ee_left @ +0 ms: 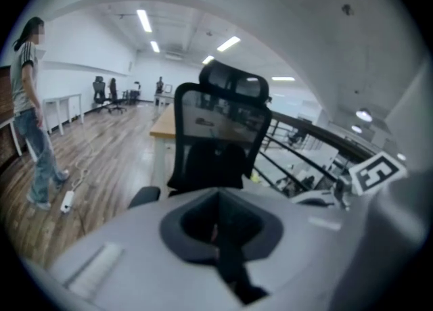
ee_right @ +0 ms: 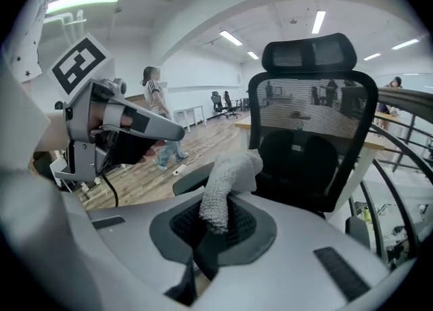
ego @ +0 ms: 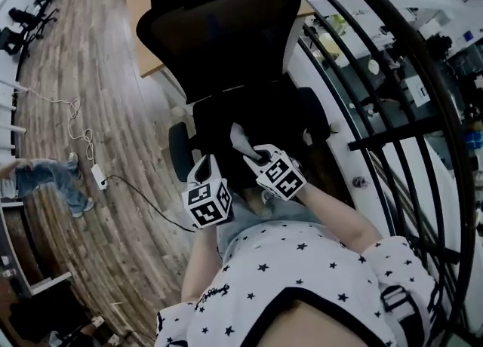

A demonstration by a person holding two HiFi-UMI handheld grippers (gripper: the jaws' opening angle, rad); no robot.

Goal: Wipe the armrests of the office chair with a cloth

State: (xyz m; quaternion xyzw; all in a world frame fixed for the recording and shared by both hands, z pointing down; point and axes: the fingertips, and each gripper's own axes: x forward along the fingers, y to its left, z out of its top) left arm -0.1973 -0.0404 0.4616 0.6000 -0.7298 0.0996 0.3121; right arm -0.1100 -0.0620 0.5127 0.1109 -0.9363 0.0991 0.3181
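Head view, looking steeply down: someone in a star-print top stands facing a black mesh-backed chair [ego: 226, 44], a gripper in each hand, both held low over the front of the seat. A black railing [ego: 392, 74] runs along the right side. A cable [ego: 75, 130] trails over the wooden floor [ego: 98, 51] on the left, where another person [ego: 45, 176] stands well apart.

The right gripper [ego: 255, 155] is clamped on a pale, knobbly cloth [ego: 240, 139]. In the right gripper view the cloth [ee_right: 226, 178] rises from between the closed jaws and flops forward, with the chair [ee_right: 311, 134] just beyond it. It touches neither armrest.

The left gripper [ego: 202, 166] sits just beside the right one. In the left gripper view its jaws [ee_left: 218, 228] are pressed together with nothing between them.

The left armrest [ego: 179, 151] lies close by the left gripper. The right armrest [ego: 313, 112] is farther off, toward the railing.

Judgement: wiping does not look begun; this appears to be the approach, cloth in hand. The next move calls for swinging the right gripper sideways and down so the loose end of the cloth lies flat on one armrest pad, then dragging it along the pad's length. The closed left gripper could brace the chair so it does not swivel.
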